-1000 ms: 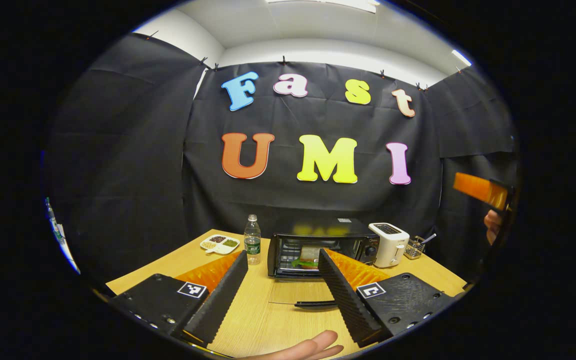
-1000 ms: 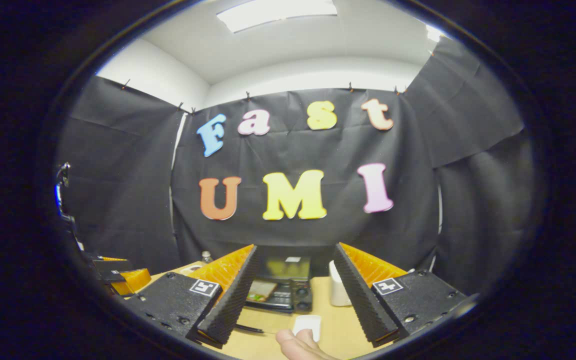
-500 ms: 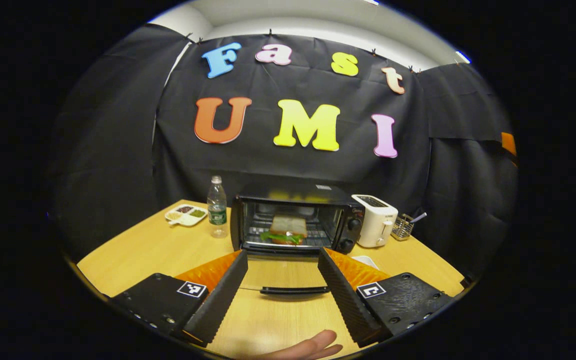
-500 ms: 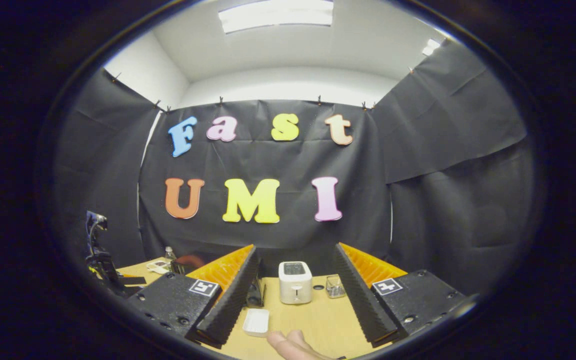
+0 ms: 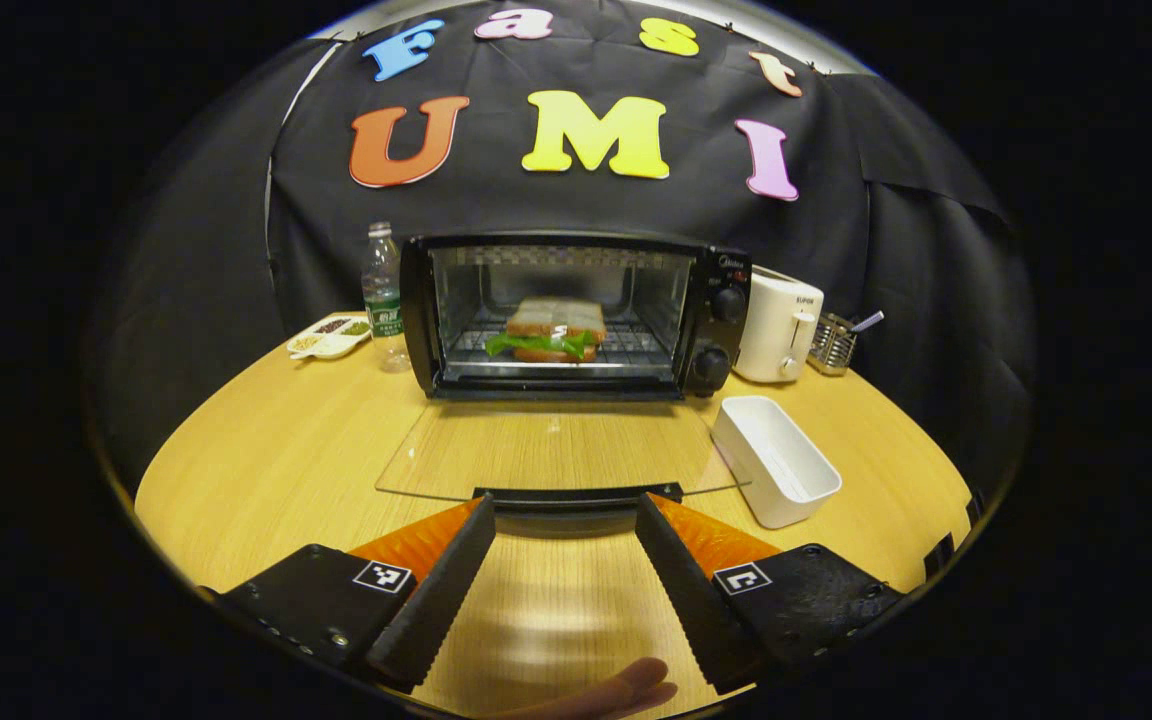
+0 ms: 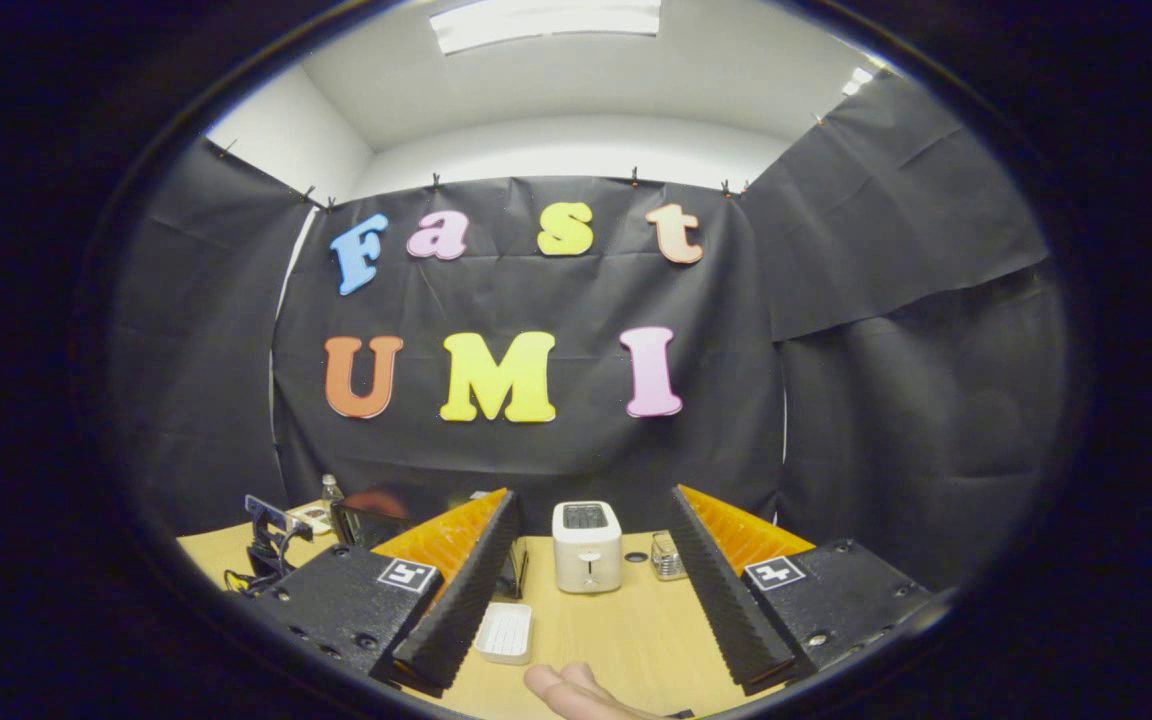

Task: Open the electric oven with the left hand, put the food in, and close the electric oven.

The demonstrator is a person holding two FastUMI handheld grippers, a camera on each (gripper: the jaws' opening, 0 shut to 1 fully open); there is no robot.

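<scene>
The black electric oven [image 5: 711,300] stands open at the back of the wooden table [image 5: 266,470]. Its glass door [image 5: 546,450] lies flat, the black handle [image 5: 576,495] at the front edge. A sandwich [image 5: 554,330] with green lettuce rests on the rack inside. My left gripper [image 5: 564,510] is open and holds nothing, its fingertips just in front of the handle. In the right gripper view, my right gripper [image 6: 594,500] is open and holds nothing, raised above the table and facing the toaster. Part of the oven [image 6: 366,510] shows behind its left finger.
A white rectangular dish [image 5: 776,460] lies right of the door. A white toaster [image 5: 776,325] and a wire utensil rack [image 5: 833,340] stand right of the oven. A water bottle [image 5: 383,295] and a divided snack tray [image 5: 329,337] are to its left. A fingertip [image 5: 616,690] shows below.
The left gripper has come lower and closer to the oven, so the door handle now lies at its fingertips. The right gripper view has shifted only slightly.
</scene>
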